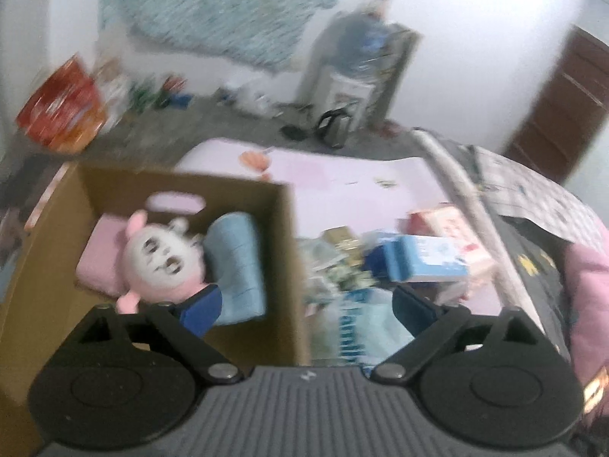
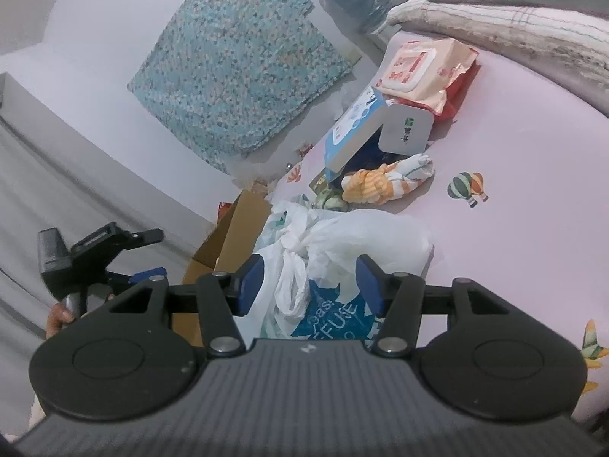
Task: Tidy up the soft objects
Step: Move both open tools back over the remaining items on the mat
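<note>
Both my claws are spread: the left gripper (image 1: 306, 306) above the brown cardboard box (image 1: 281, 251), the right gripper (image 2: 309, 285) around a white plastic bag (image 2: 342, 236), not pinching.

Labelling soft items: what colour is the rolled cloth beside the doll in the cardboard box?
Light blue: the rolled cloth lies against the doll. Best seen in the left wrist view.

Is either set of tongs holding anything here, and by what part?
Nothing is held. The left tongs gape above the box; the right tongs straddle the plastic bag without pinching it.
</note>
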### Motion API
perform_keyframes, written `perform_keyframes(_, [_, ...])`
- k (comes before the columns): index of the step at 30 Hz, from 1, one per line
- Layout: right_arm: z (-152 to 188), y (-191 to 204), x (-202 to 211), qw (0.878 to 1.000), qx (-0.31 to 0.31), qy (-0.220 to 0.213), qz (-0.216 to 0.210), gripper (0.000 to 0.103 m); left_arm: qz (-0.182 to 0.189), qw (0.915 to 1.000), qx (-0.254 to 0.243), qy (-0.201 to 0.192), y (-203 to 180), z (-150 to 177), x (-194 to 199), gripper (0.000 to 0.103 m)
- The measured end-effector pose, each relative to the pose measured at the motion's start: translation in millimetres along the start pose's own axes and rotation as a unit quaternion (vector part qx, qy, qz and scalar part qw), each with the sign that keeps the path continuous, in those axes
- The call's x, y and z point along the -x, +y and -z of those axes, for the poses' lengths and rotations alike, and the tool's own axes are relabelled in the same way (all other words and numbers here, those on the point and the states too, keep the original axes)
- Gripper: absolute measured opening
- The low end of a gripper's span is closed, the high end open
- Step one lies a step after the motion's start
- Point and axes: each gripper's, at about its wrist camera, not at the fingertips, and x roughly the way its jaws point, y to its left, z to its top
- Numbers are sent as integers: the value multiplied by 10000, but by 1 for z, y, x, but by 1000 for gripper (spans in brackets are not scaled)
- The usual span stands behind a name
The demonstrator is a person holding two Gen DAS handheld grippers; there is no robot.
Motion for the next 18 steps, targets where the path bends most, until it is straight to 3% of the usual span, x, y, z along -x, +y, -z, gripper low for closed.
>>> perform_keyframes(5, [-2, -11, -3, 9998, -199, -24, -50, 54, 272, 9946, -943, -341, -51, 0, 9, 99])
perform_keyframes(11, [-6, -22, -14, 9996, -290, -6, -69, 54, 534, 9769, -2031, -386, -114, 0, -7, 100])
perform_keyframes(14, [-10, -27, -21, 9995, -305, 23, -55, 54, 410, 9585, -2790, -412, -145, 3, -28, 100])
perform_keyframes(17, [-17, -31, -30, 9997, -245, 75, -6, 55, 321, 9278, -3703, -329, -175, 11, -55, 100])
perform_keyframes(18, [-20, -32, -33, 9997, -212, 93, 14, 55, 329, 9128, -4062, -251, -185, 15, -66, 100])
